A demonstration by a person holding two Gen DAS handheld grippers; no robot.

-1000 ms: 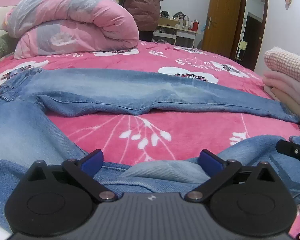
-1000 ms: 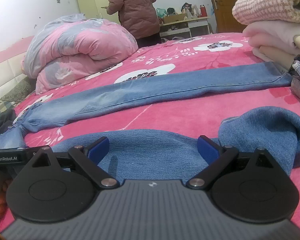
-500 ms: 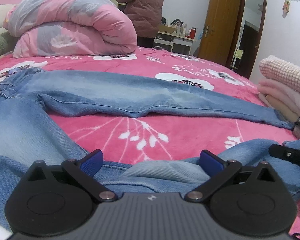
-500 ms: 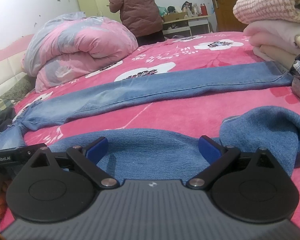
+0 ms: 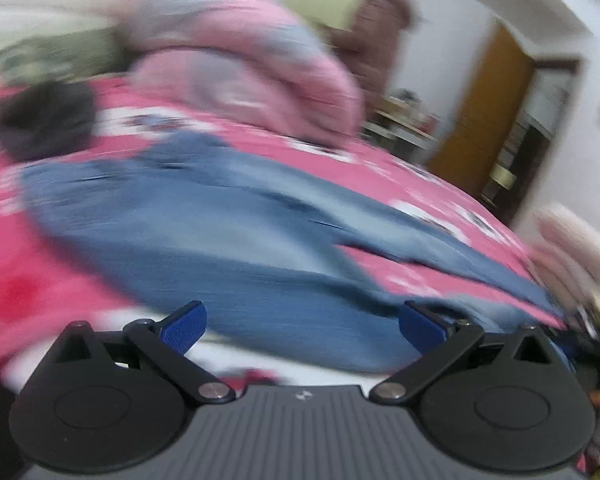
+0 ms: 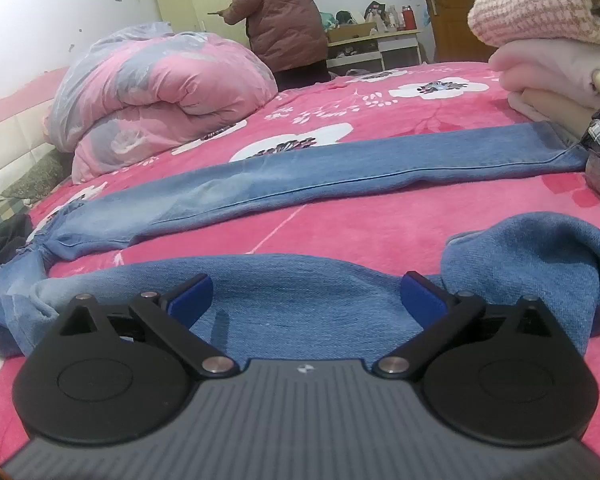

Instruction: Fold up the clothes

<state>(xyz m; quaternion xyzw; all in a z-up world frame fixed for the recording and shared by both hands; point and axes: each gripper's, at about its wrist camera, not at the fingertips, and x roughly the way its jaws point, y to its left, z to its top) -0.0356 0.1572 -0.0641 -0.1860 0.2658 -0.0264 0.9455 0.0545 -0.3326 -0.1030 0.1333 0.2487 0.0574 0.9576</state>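
Note:
A pair of blue jeans (image 6: 340,168) lies spread on the pink flowered bed cover (image 6: 380,224). One leg stretches flat toward the right; the near leg (image 6: 300,292) is rumpled, its end bunched up at the right (image 6: 540,256). My right gripper (image 6: 306,294) is open, low over the near leg, nothing between its blue pads. The left wrist view is blurred by motion and tilted. It shows the jeans (image 5: 240,240) from their waist end, with my left gripper (image 5: 302,322) open above the denim and holding nothing.
A rolled pink and grey quilt (image 6: 160,92) lies at the head of the bed. Folded blankets and clothes (image 6: 552,40) are stacked at the right. A person in a brown padded coat (image 6: 280,12) stands beyond the bed by a desk. A dark garment (image 6: 4,240) lies left.
My left gripper has swung quickly up and to the left, tilting, so its view now faces the waist end of the jeans. The right gripper has stayed nearly still.

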